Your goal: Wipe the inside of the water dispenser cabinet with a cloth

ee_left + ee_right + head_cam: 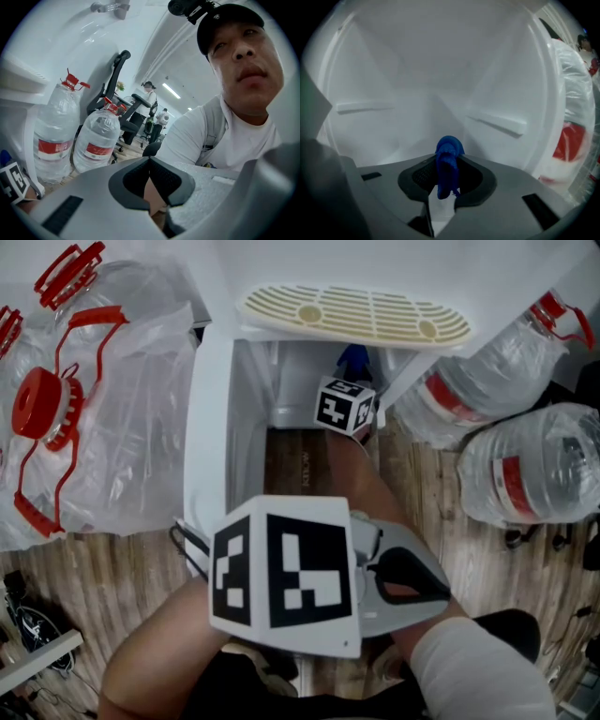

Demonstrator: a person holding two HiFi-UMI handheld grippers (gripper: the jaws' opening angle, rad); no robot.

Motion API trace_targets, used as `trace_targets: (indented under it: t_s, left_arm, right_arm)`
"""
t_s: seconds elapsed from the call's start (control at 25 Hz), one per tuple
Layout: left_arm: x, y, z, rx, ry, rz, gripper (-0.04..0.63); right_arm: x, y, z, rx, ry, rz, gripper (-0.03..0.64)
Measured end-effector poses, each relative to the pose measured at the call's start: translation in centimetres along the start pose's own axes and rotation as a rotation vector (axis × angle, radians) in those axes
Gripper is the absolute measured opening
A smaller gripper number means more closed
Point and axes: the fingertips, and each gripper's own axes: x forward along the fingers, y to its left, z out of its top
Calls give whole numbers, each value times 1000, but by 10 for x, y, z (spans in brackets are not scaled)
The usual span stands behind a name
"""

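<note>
Blue cloth is inside the dispenser cabinet, and wiping looks barely under way

The right gripper (447, 180) pinches a bunched blue cloth (449, 159) and reaches into the white water dispenser cabinet (208, 409). The cloth points at the back corner, and I can't tell if it touches. The left gripper (150, 164) is pressed together on nothing, outside the cabinet. The walls show no streaks or dirt, so probably most surfaces are left to wipe.

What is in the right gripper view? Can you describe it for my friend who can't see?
The right gripper's jaws are shut on a bunched blue cloth, held inside the white water dispenser cabinet. The cabinet's plain white walls fill the view, with a narrow ledge on each side.
</note>
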Motion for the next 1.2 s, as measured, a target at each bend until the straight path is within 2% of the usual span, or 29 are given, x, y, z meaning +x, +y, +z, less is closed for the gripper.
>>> trace_targets:
  t_s: [0.28, 0.64, 0.96, 1.2]
  left_arm:
    - [1, -1, 0, 4, 2, -8, 3]
    - [1, -1, -3, 4, 11, -5, 3]
    - [0, 1, -2, 13, 10, 12, 3]
    - [-4, 0, -1, 42, 0, 34, 3]
  right_arm:
    - [11, -9, -26, -23, 71, -17, 86]
    - [-22, -19, -59, -59, 90, 22, 87]
    - [-58, -33, -86, -159, 116, 120, 87]
    - [-94, -45, -100, -236, 180, 274, 86]
